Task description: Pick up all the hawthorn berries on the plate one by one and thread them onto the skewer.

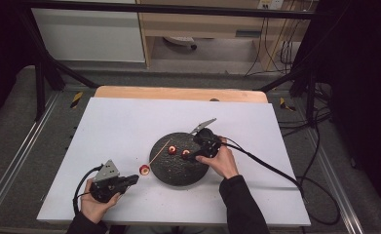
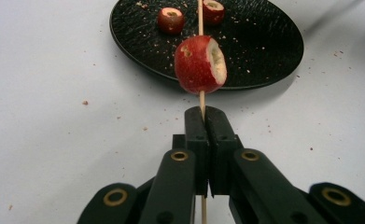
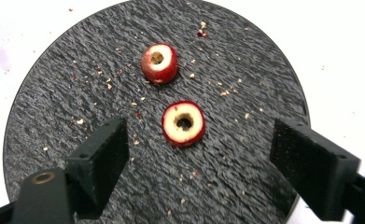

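A thin wooden skewer (image 2: 201, 18) is clamped between the shut jaws of my left gripper (image 2: 204, 114). It points at the black round plate (image 2: 264, 51). One cored red fruit (image 2: 199, 65) is threaded on it just beyond the jaw tips. In the high view this gripper (image 1: 135, 179) sits at the lower left, with the skewered fruit (image 1: 144, 169) just off the plate's (image 1: 178, 178) left rim. My right gripper (image 3: 199, 140) hovers open over the plate. A cored fruit (image 3: 184, 123) lies between its pads, untouched. A second fruit (image 3: 159, 63) lies farther on.
A silvery metal tool (image 1: 203, 125) lies on the white table sheet (image 1: 129, 122) just behind the plate. Red crumbs are scattered on the plate and the sheet. The right gripper's cable (image 1: 271, 168) trails off to the right. A wooden strip (image 1: 178, 92) edges the table's far side.
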Action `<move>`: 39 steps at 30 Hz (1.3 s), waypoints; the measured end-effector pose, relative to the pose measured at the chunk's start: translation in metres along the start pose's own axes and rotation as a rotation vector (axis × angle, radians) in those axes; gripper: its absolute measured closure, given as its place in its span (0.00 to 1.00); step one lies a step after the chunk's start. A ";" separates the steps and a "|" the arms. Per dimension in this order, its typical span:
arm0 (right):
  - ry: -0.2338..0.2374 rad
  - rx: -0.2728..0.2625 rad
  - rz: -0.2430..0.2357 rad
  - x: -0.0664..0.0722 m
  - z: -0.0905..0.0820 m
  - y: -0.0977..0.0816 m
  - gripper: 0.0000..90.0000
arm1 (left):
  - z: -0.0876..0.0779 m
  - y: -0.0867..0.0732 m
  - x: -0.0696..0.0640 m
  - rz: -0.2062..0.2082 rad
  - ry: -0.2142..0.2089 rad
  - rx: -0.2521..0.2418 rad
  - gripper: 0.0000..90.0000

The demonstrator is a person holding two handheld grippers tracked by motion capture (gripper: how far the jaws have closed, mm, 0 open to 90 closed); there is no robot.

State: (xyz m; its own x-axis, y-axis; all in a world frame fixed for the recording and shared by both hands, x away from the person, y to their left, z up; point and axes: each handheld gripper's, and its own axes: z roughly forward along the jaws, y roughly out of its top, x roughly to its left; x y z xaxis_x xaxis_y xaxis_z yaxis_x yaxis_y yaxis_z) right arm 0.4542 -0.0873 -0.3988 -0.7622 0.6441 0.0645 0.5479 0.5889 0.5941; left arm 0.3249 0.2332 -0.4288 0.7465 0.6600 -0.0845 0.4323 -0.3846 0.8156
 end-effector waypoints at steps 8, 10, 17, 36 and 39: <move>0.012 0.090 -0.055 0.002 0.011 0.015 0.39 | 0.000 0.000 0.002 0.000 -0.001 0.007 0.98; 0.016 0.111 -0.058 0.002 0.013 0.018 0.42 | 0.001 0.000 0.002 -0.002 -0.001 0.007 0.98; 0.046 0.163 -0.060 0.001 0.024 0.023 0.52 | 0.001 0.000 0.002 -0.001 -0.003 0.009 0.98; 0.071 0.214 -0.007 -0.003 0.034 0.026 0.68 | 0.002 -0.001 0.002 -0.001 -0.004 0.012 0.98; 0.071 0.213 0.003 -0.003 0.034 0.026 0.68 | 0.002 -0.001 0.002 -0.001 -0.005 0.012 0.98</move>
State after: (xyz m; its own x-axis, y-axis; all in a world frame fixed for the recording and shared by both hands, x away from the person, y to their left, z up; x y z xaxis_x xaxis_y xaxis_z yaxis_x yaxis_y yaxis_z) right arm 0.4826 -0.0572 -0.4109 -0.7790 0.6141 0.1268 0.6047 0.6820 0.4115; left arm 0.3270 0.2338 -0.4304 0.7487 0.6570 -0.0880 0.4387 -0.3917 0.8087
